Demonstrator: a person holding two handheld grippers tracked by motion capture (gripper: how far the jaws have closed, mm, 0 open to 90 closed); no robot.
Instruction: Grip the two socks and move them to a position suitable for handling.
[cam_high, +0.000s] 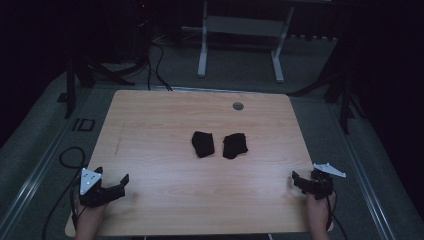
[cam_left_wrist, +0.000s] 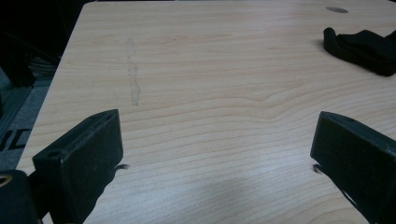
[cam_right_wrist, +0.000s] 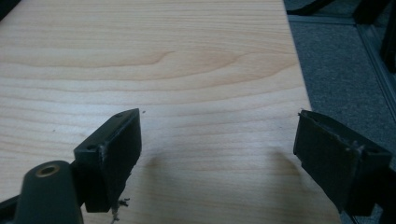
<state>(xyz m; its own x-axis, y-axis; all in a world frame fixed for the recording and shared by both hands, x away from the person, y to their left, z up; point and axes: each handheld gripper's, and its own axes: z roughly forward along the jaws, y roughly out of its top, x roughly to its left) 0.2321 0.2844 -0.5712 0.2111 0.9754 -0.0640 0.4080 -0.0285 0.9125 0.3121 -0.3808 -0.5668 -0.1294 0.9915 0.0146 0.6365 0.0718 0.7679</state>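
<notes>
Socks lay in the middle of the wooden table (cam_high: 150, 125), and that was where the work would be. The left black sock (cam_high: 203, 143) and the right black sock (cam_high: 234, 145) sat just beside each other, each one bunched up in a small lump, with a thin gap between them. A small grey round cap (cam_high: 238, 106) sat in the table top, far behind them.

The left gripper (cam_high: 111, 184) rested at the near left corner of the table. Its two black jaws stood wide apart, with only bare wood between them. The right gripper (cam_high: 300, 181) sat at the near right edge. Its jaws were spread wide too, and held nothing. Both were well apart from the socks.

In the left gripper view, one dark sock (cam_left_wrist: 362, 44) showed far off to the right.

It looked like nothing had been done yet. The socks were not touched, not flat and not put together. All of the job was left: reaching in, grabbing each sock, and sorting them into a pair.
</notes>
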